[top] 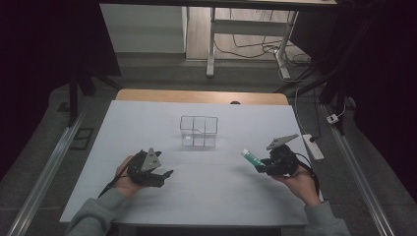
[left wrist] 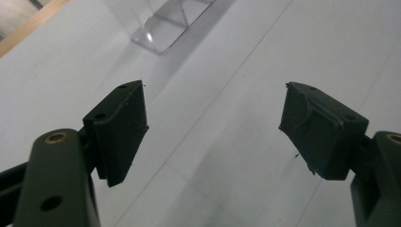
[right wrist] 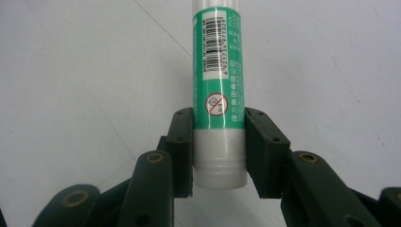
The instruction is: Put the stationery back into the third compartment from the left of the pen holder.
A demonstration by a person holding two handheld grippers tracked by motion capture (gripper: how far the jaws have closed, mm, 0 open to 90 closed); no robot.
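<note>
The high view is dim and slightly soft, its left and right edges sunk in near-black; the brightest patch is the pale floor beyond the white rectangular table top [top: 147, 128], which reads as flat grey-blue with only faint shadows. In the left gripper view the clear plastic divided box [left wrist: 165, 28] is out of focus and carries small glints. The right gripper view is sharp up close, with a narrow streak of glare along the green-and-white glue stick [right wrist: 219, 71].
</note>
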